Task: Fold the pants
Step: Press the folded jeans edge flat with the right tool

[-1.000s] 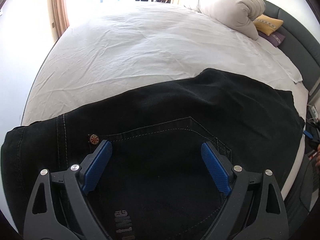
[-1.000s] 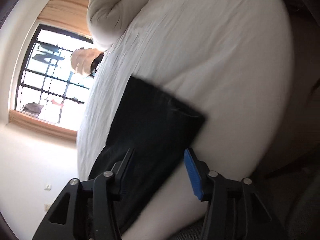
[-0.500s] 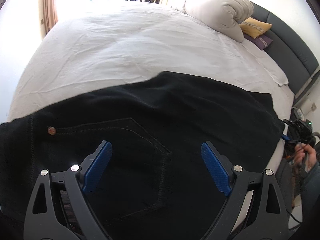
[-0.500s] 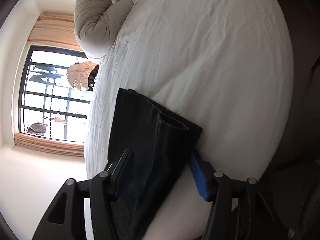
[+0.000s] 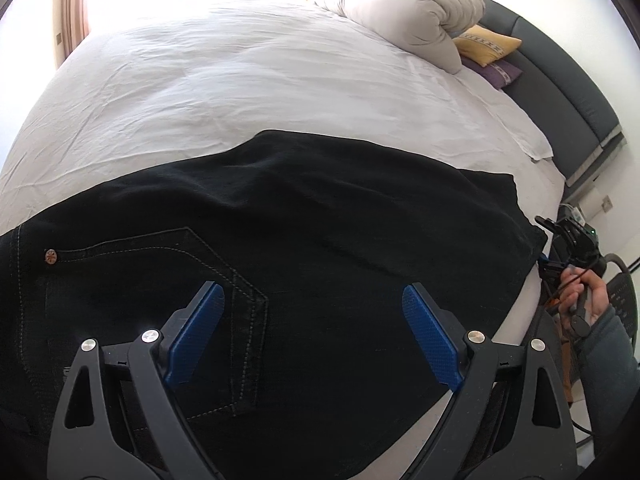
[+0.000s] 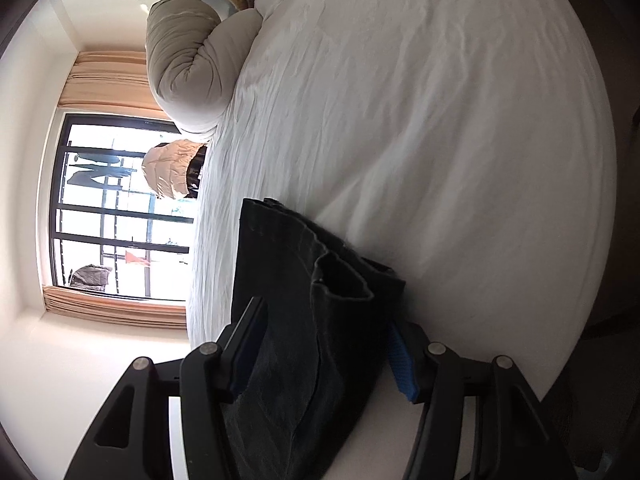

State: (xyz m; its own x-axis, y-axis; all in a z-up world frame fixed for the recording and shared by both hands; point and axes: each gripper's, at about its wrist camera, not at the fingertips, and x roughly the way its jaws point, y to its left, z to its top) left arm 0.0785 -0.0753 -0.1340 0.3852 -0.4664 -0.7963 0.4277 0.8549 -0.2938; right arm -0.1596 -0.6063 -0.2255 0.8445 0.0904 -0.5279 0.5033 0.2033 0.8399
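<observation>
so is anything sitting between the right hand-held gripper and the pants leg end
Nothing visible. The right hand-held gripper is open with the hem end of the black pants already lying between its fingers, on the white bed sheet. The left hand-held gripper hovers open over the back pocket area.

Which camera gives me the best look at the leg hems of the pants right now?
The right wrist view: the stacked leg hems sit close up between the right gripper's open fingers, one opening gaping. The left wrist view shows mostly the back pocket; there the hems are only a distant dark edge near the mattress side.
</observation>
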